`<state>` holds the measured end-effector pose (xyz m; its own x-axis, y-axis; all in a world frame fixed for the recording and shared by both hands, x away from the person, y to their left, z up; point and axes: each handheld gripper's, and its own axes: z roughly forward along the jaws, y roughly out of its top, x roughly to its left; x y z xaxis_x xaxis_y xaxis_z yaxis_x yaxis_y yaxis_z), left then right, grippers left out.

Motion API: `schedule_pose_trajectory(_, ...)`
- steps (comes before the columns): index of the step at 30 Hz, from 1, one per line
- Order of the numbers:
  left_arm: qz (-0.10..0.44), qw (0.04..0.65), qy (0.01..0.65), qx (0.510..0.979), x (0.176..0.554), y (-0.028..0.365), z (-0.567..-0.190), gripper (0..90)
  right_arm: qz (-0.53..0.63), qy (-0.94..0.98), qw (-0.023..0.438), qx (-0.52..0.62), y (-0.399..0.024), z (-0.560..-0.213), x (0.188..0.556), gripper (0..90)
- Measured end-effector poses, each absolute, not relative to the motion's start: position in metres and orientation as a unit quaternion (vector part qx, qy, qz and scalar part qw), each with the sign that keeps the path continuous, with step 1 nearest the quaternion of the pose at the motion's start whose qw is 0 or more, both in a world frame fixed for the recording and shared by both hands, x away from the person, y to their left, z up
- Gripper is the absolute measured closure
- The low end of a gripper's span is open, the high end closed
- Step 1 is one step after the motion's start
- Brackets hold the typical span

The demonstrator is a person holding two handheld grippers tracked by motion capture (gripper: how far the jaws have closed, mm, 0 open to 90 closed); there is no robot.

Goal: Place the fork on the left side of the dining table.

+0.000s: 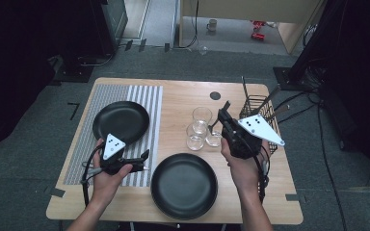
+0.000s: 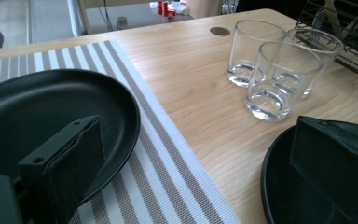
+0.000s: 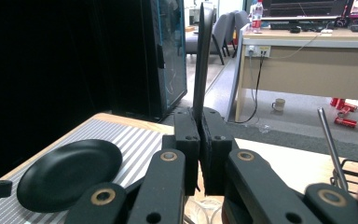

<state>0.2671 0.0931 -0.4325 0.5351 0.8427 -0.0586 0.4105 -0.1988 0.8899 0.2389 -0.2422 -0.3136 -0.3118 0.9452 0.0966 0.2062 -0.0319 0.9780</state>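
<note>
My right gripper (image 3: 200, 122) is shut on a thin dark utensil (image 3: 202, 56) that stands upright between its jaws. In the high view that right gripper (image 1: 224, 115) is held over the table between three clear glasses (image 1: 201, 118) and a black wire cutlery basket (image 1: 259, 107). My left gripper (image 1: 145, 159) hovers low over the striped placemat (image 1: 147, 98), between two black plates (image 1: 120, 121) (image 1: 184, 185). In the left gripper view the jaws of my left gripper (image 2: 200, 158) stand wide apart, with nothing between them, and the glasses (image 2: 279, 79) stand ahead.
The wire basket holds several upright utensils (image 1: 269, 98). A metal rod (image 3: 330, 144) rises beside the right gripper. A dark round hole (image 1: 215, 95) marks the table's far side. Floor beyond has a mug (image 1: 212, 25) and red cans (image 1: 257, 29).
</note>
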Motion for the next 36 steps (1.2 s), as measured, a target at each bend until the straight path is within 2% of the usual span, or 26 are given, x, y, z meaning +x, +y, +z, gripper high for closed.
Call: schedule_pose_trajectory(36, 0.206, 0.492, 0.39, 0.751, 0.273, 0.043, -0.425, 2.8, 0.544, 0.629, 0.325, 0.45, -0.204, -0.317, 0.241, 88.2)
